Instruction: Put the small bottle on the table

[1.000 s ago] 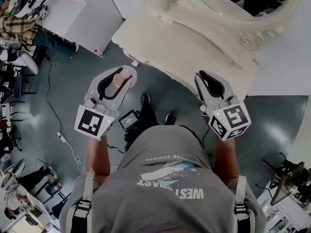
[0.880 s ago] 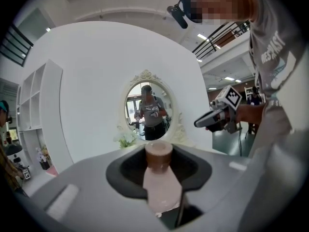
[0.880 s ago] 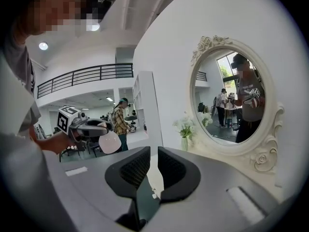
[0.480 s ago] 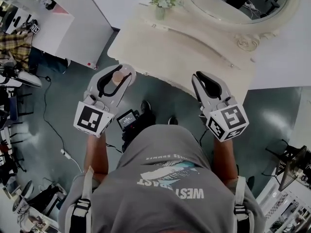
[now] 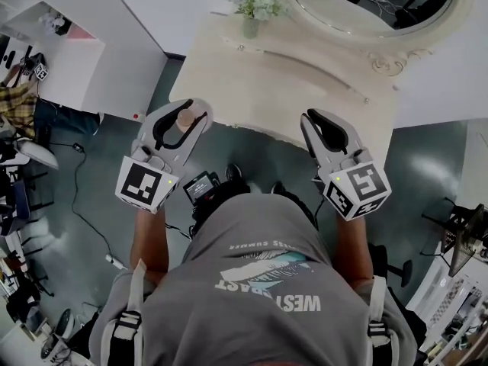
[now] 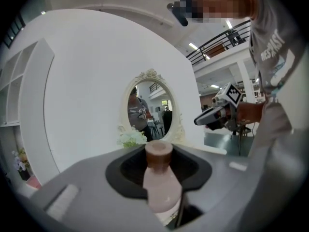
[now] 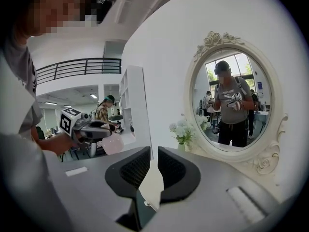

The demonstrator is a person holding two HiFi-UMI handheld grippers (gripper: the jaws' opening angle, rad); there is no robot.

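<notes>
A small pink bottle (image 5: 185, 118) with a brown cap stands upright between the jaws of my left gripper (image 5: 181, 125), which is shut on it. In the left gripper view the bottle (image 6: 160, 180) fills the gap. It hangs over the floor, just short of the front edge of the cream dressing table (image 5: 290, 75). My right gripper (image 5: 319, 125) hovers level with it near the same edge, its jaws together with nothing between them (image 7: 153, 157). From the right gripper view, the left gripper (image 7: 89, 129) and bottle (image 7: 112, 144) show off to the left.
An oval mirror (image 5: 374, 6) in a carved frame stands at the back of the table, with a vase of flowers (image 5: 254, 6) at its back left. A white cabinet (image 5: 91, 59) stands left of the table. Cables and chair legs lie on the floor around me.
The dressing table has drawn nearer to both grippers and sits more squarely ahead. Both grippers keep their pose, the bottle still held in the left.
</notes>
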